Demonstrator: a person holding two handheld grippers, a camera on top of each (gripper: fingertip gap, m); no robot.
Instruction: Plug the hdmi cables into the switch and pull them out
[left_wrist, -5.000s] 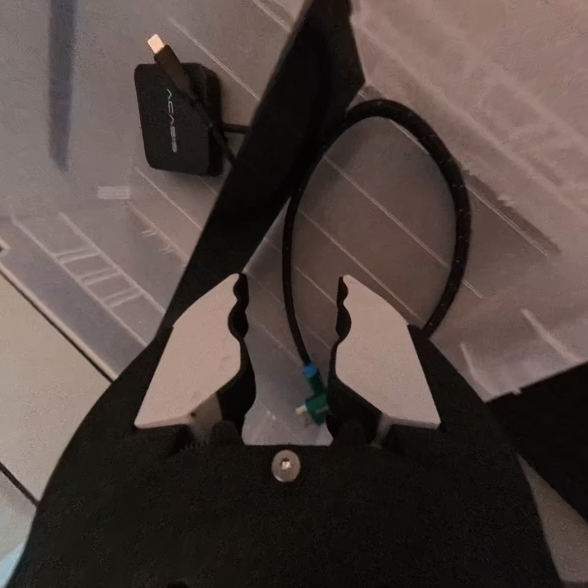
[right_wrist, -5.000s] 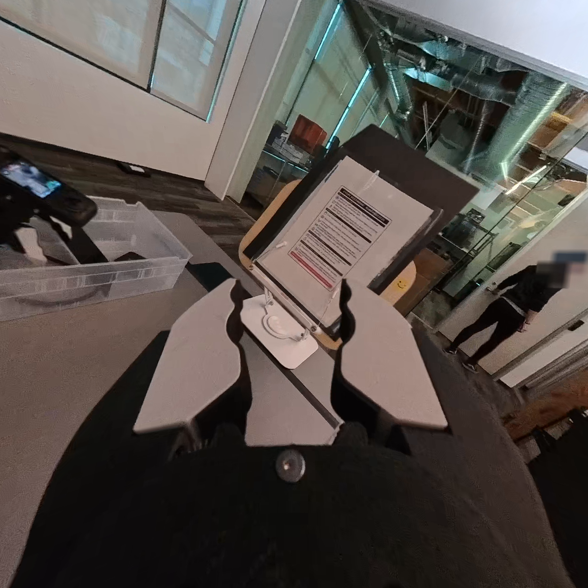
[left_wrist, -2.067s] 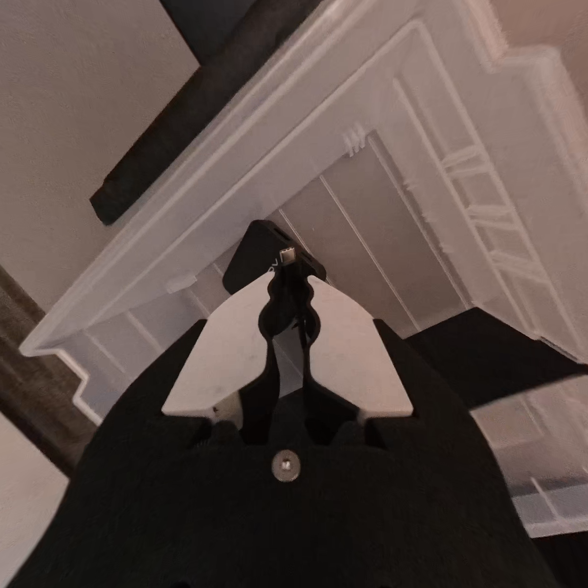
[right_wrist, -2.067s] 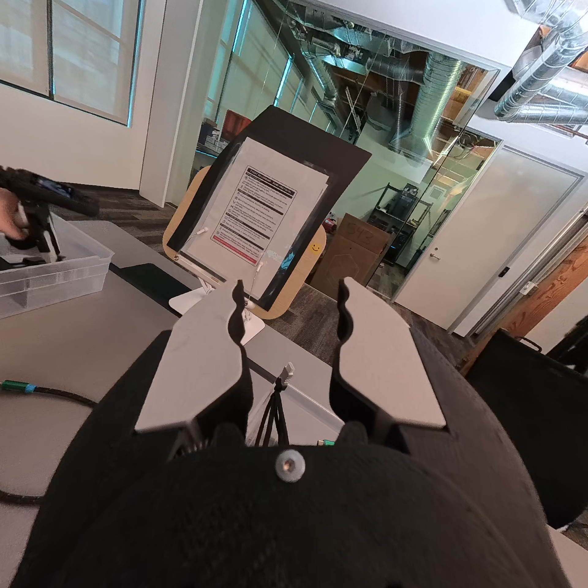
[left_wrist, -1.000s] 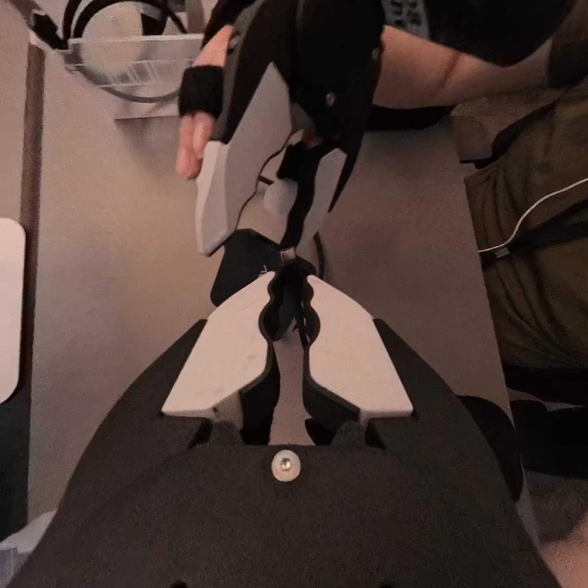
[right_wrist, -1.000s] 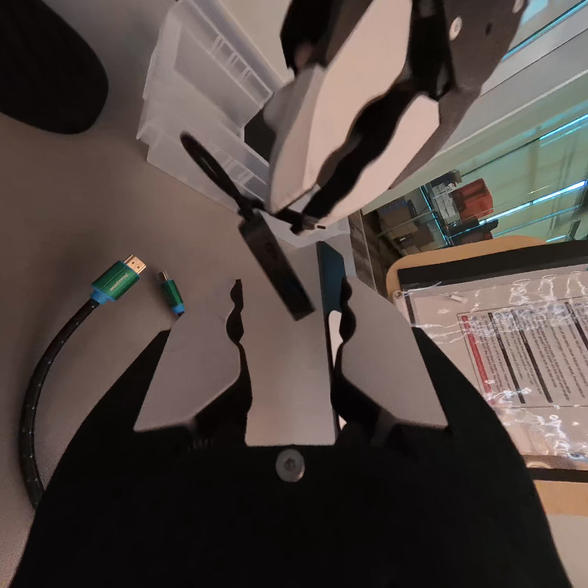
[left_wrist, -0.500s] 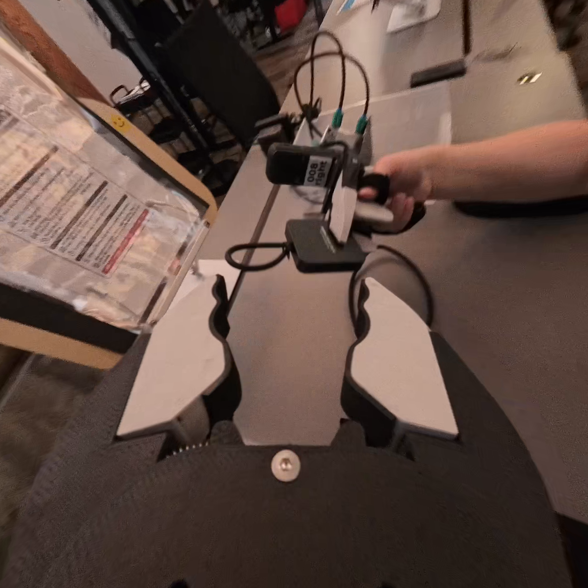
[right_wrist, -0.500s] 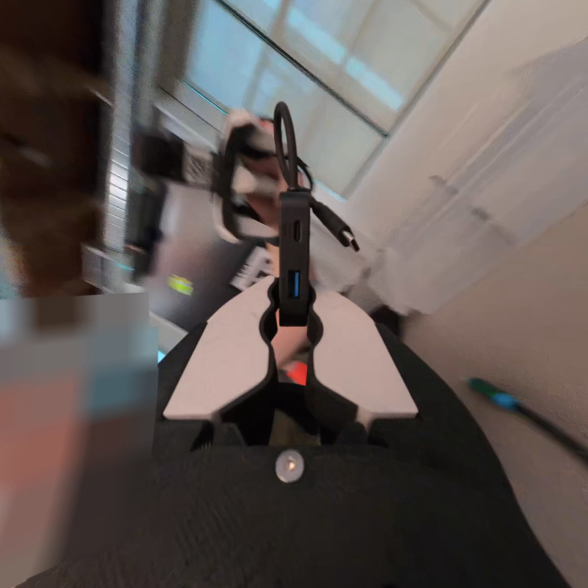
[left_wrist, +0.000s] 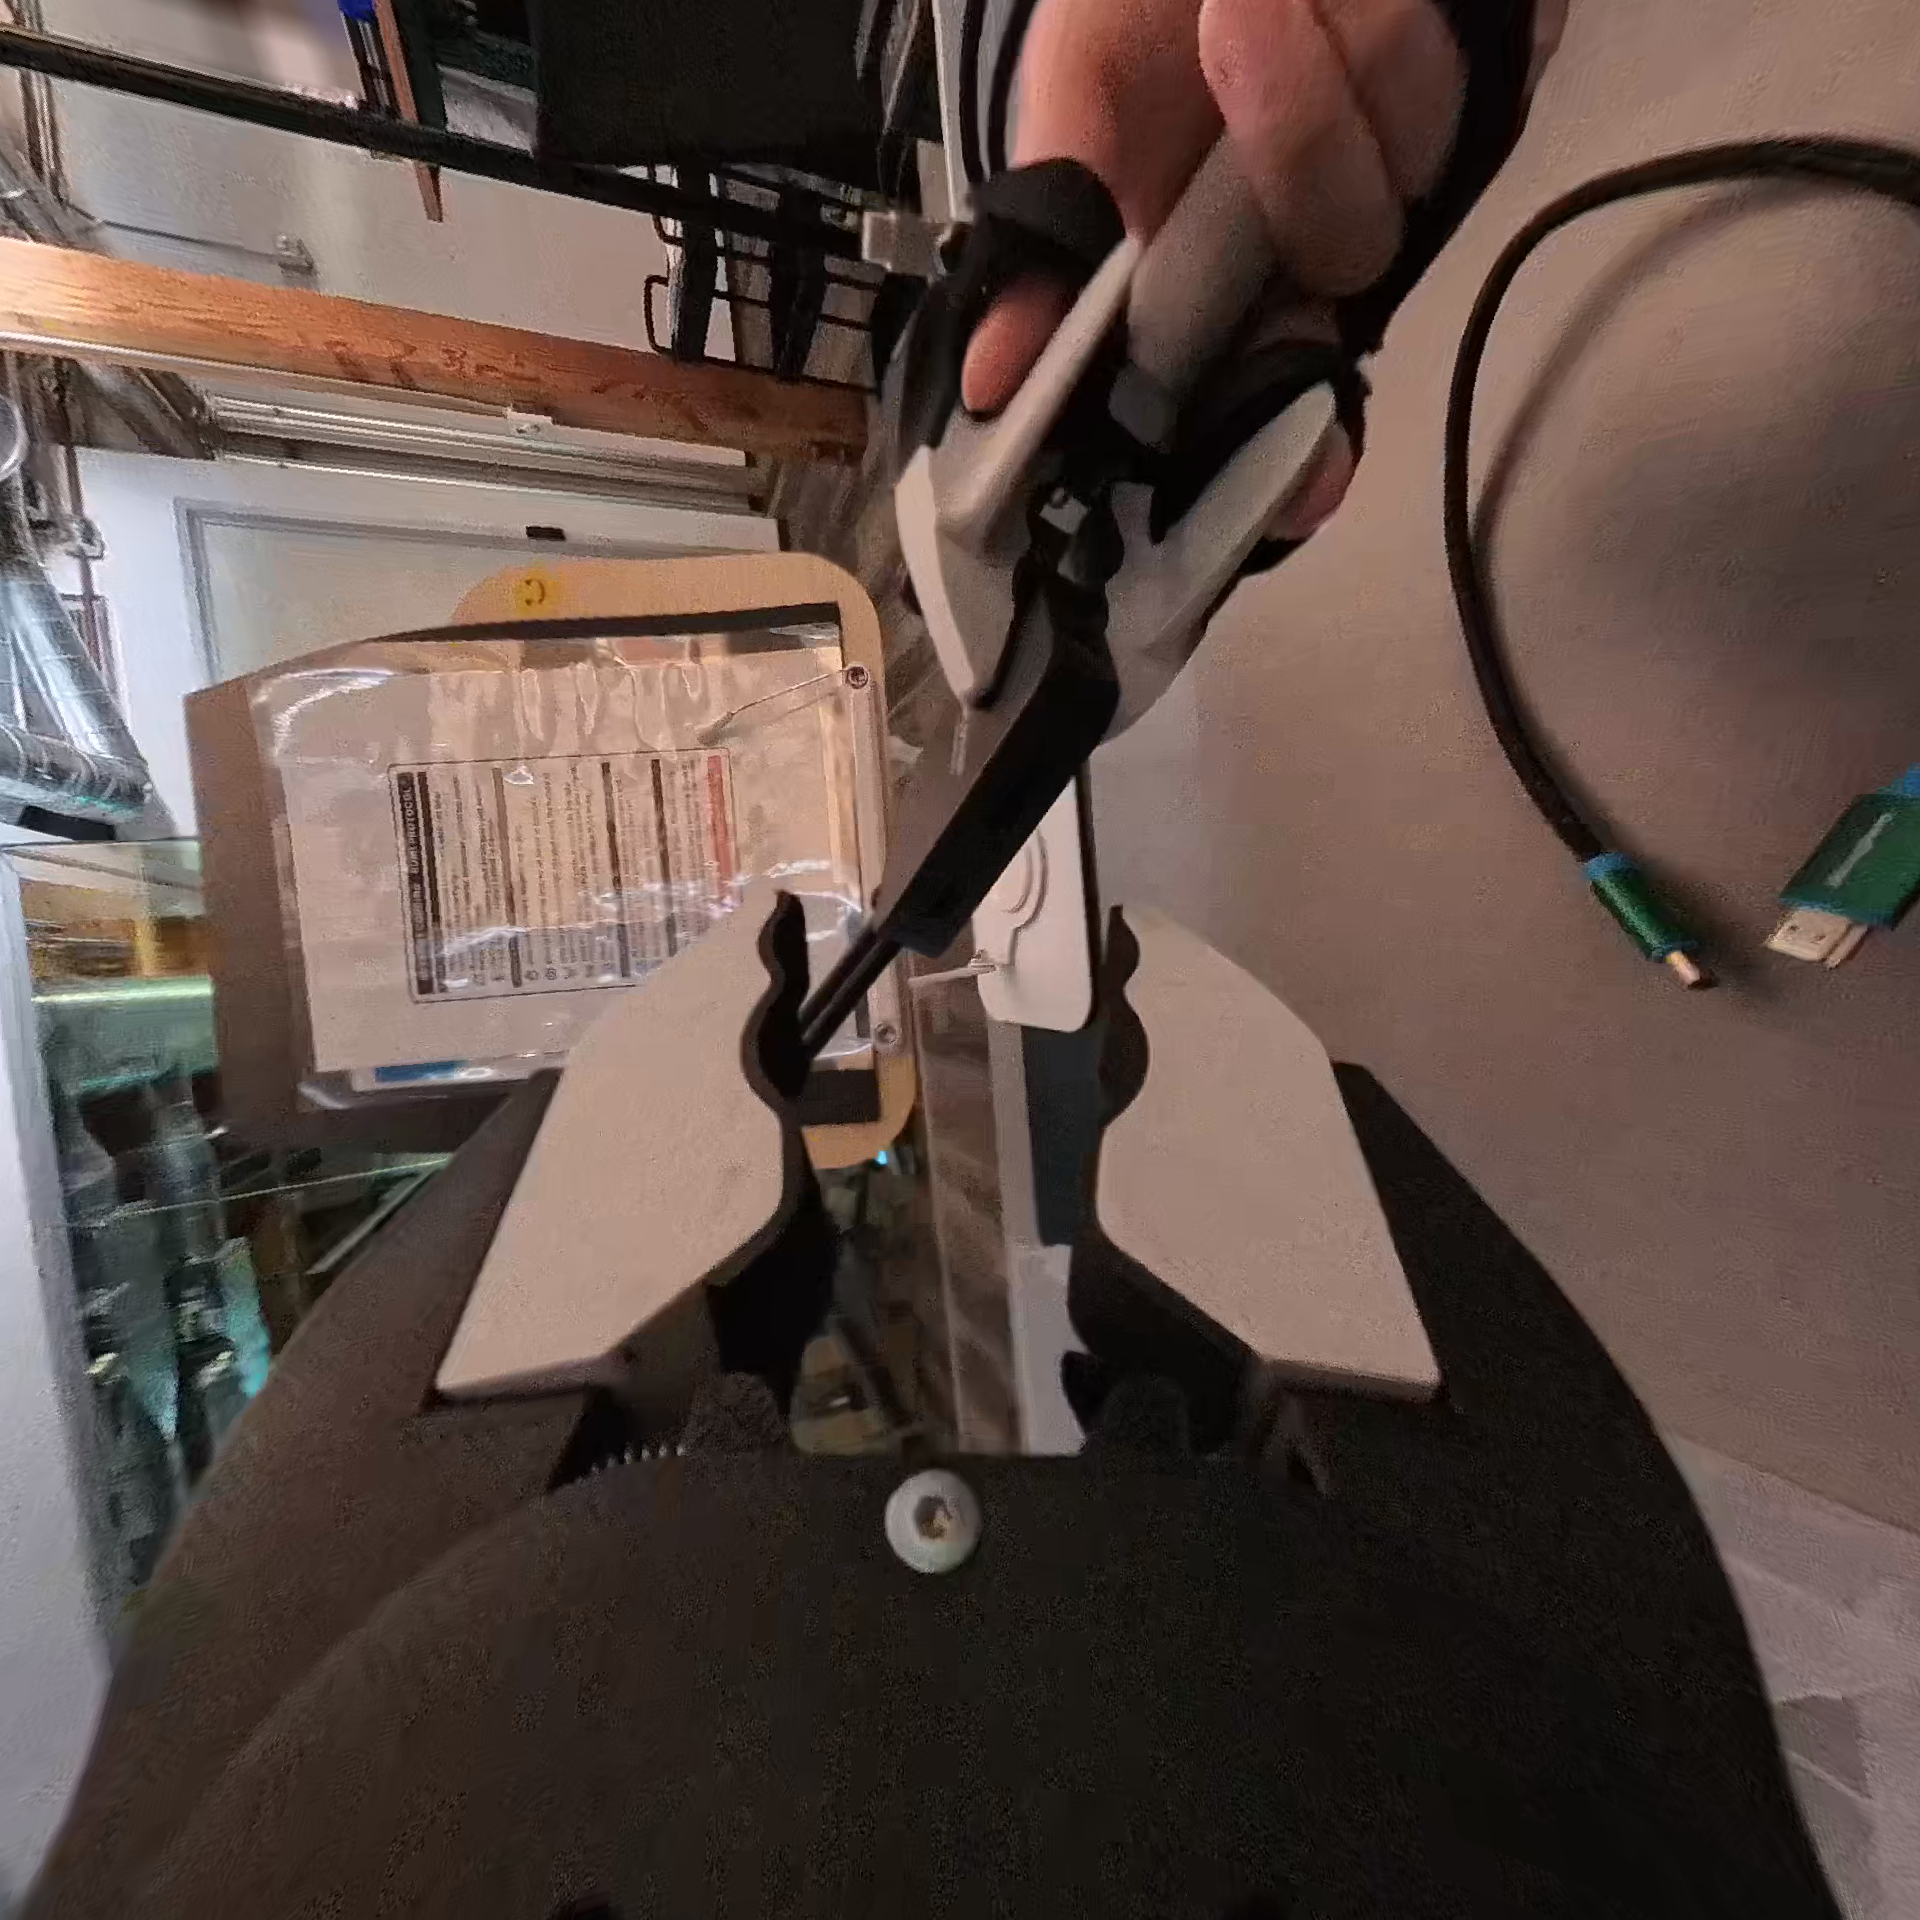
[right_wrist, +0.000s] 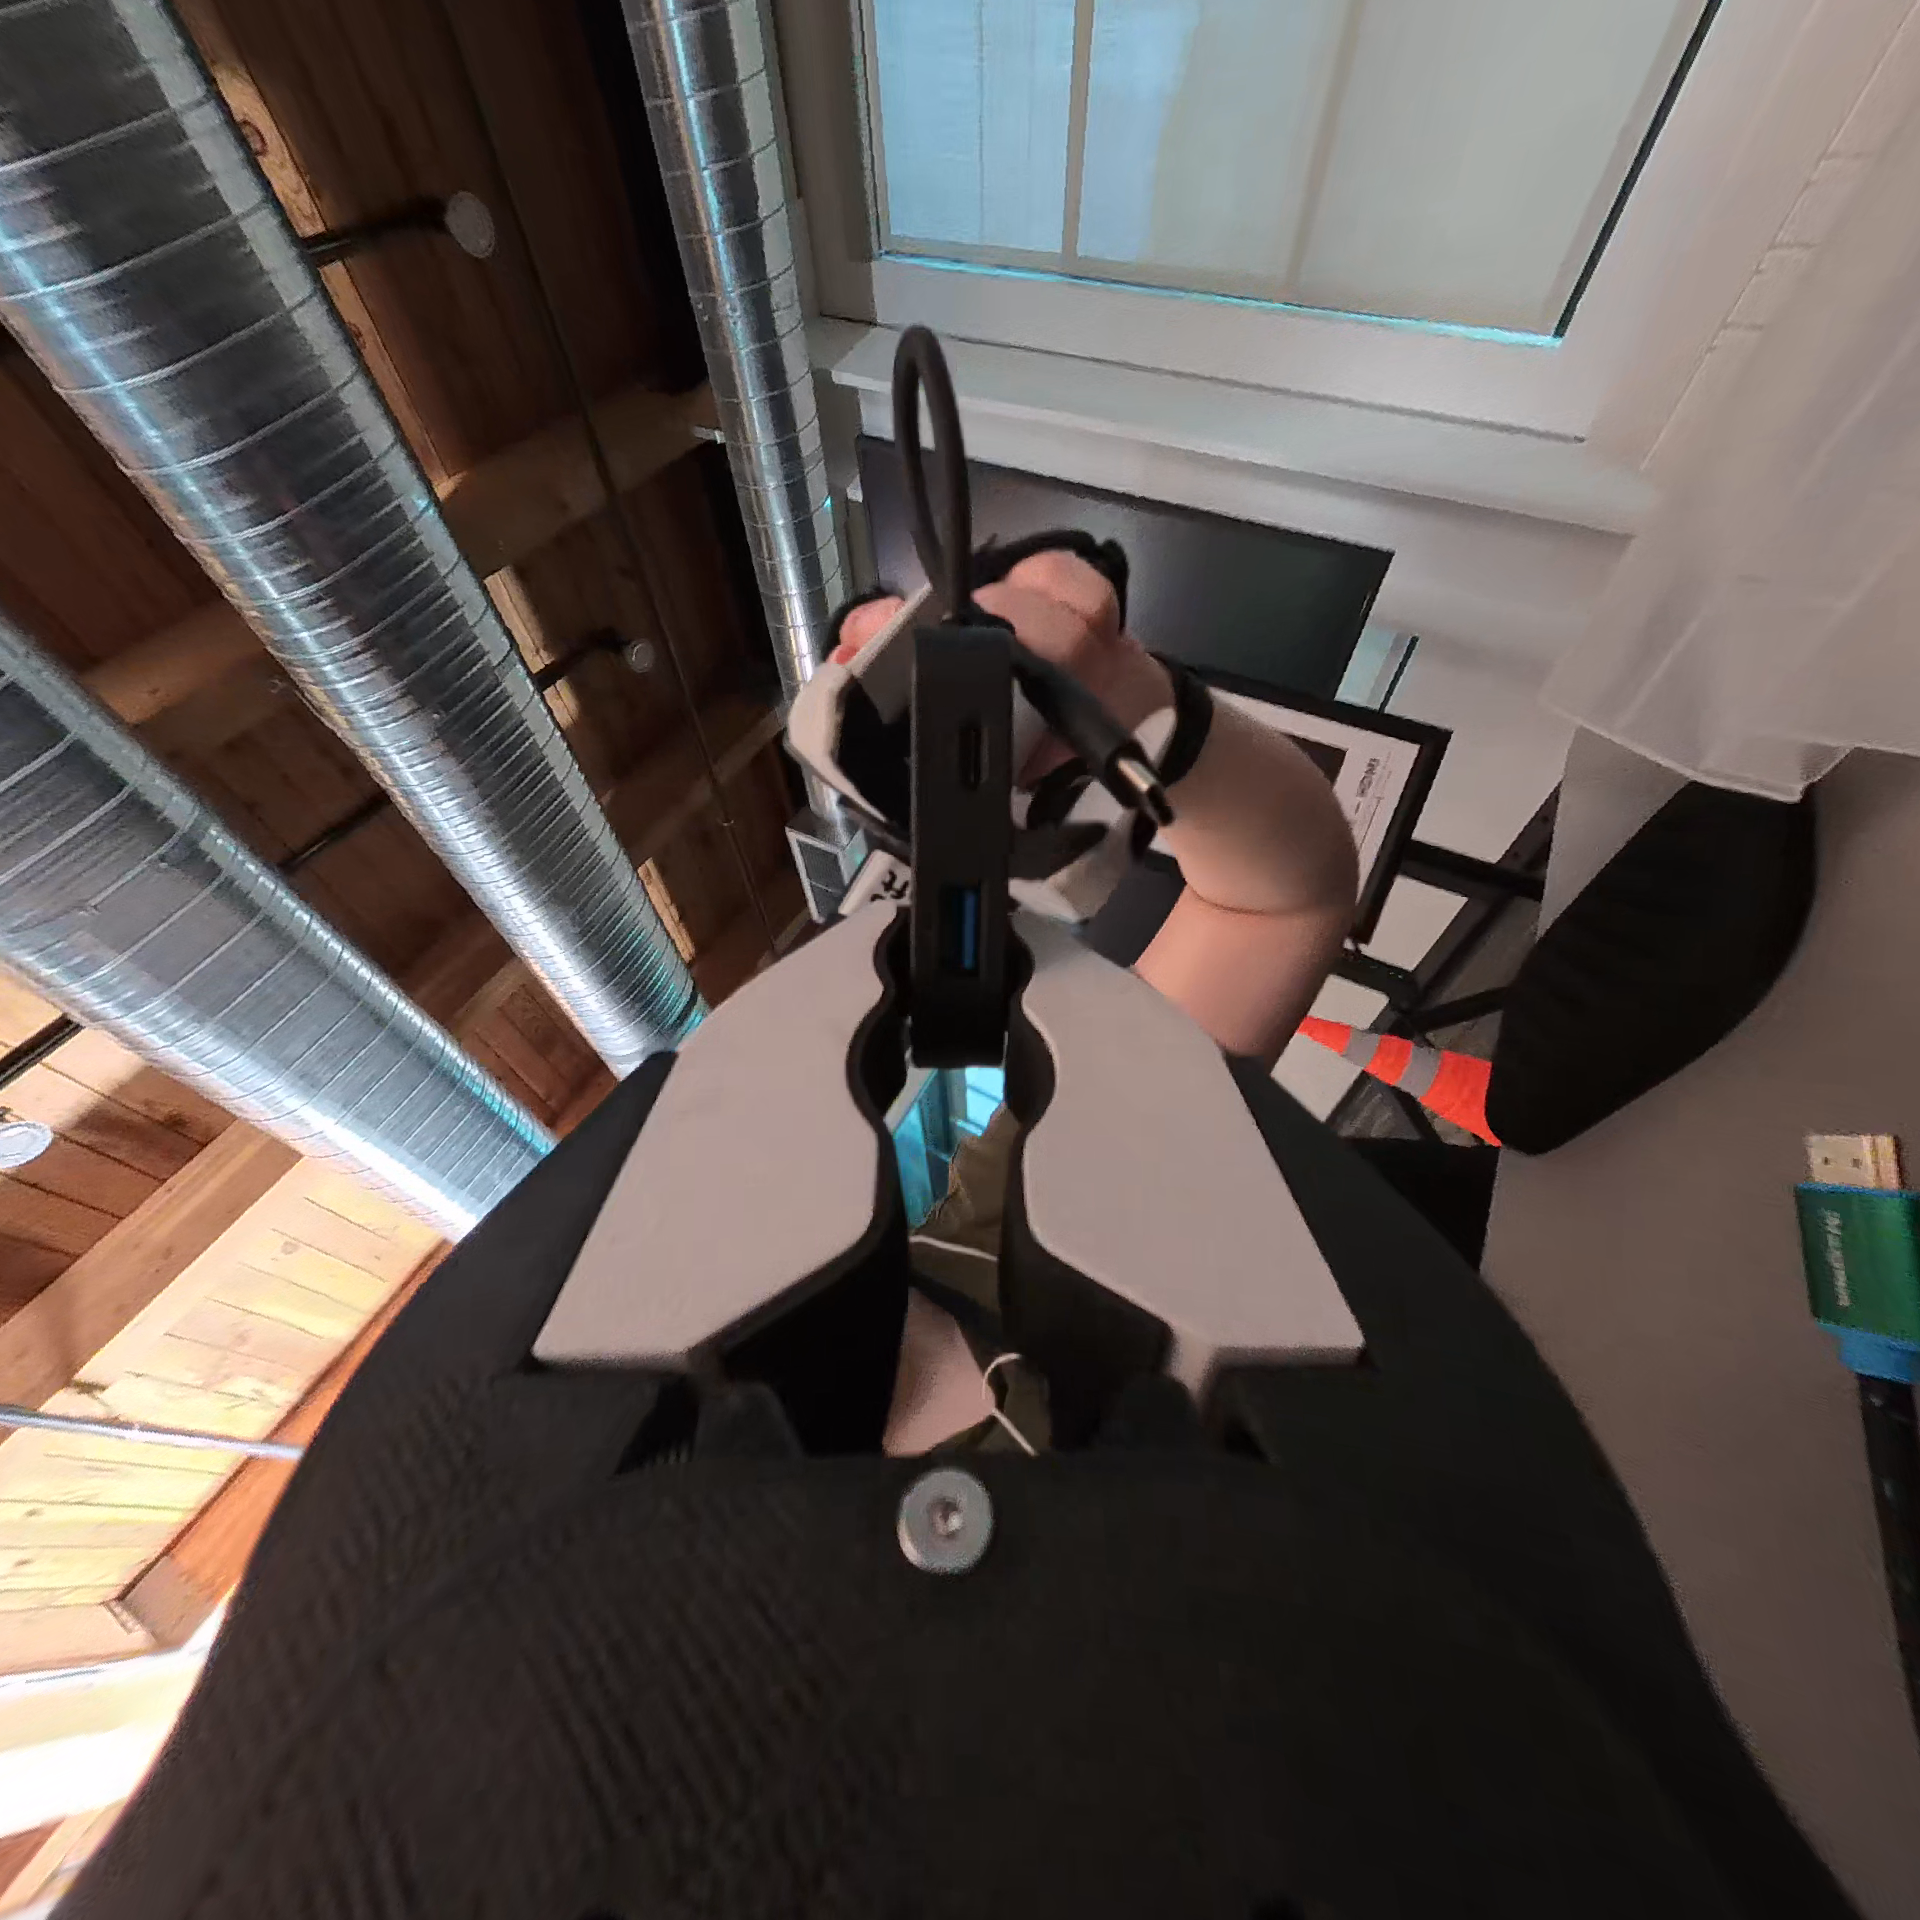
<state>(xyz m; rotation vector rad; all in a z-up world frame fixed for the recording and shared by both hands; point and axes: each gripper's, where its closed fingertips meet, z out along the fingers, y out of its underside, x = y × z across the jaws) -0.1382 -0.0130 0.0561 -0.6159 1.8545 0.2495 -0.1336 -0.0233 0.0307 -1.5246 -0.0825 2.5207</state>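
My right gripper is shut on the lower end of the black switch and holds it upright in the air. The switch's short cable loops above it and ends in a loose plug. In the left wrist view the right gripper holds the switch just ahead of my left gripper, which is open and empty. The switch's thin cable runs by my left finger. The black braided HDMI cable lies on the table with two green plugs, one small and one large.
A paper sign in a clear holder stands on a white base at the edge of the grey table. A black chair and an orange cone are beyond. A hand shows behind the switch.
My left gripper has swung in close under the switch and stays open. My right gripper keeps its hold on the switch, and that view has sharpened.
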